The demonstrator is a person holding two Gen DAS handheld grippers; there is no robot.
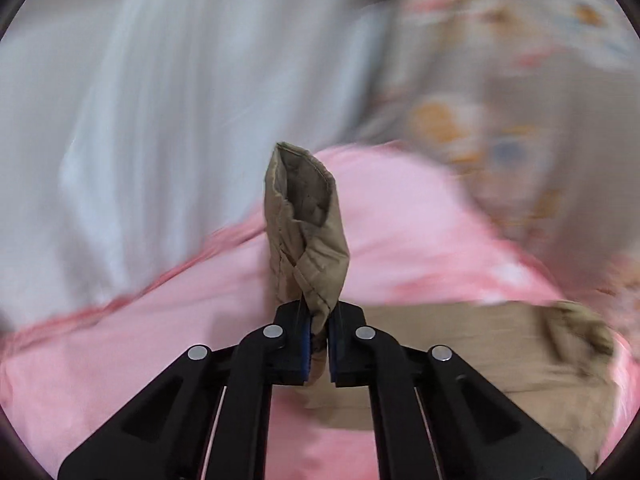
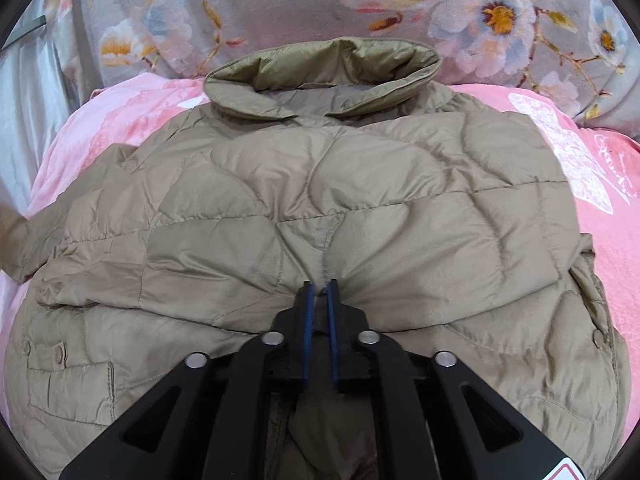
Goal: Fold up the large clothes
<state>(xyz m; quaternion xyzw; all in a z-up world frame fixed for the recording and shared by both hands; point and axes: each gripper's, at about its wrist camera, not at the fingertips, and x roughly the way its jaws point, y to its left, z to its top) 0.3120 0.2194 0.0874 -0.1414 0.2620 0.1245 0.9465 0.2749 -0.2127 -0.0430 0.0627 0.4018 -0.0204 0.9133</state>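
Pink bedspread (image 2: 520,120), left claw (image 1: 319,332) clamping tan jacket (image 2: 320,208) cuff, right claw (image 2: 320,286) slightly parted, no legible writing

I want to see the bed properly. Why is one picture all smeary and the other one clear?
Left wrist view: the pink cover and curtain are streaked with motion blur; only the left gripper and the sleeve in its jaws look sharp. Right wrist view: sharp, evenly lit, but the fisheye lens bulges the jacket.
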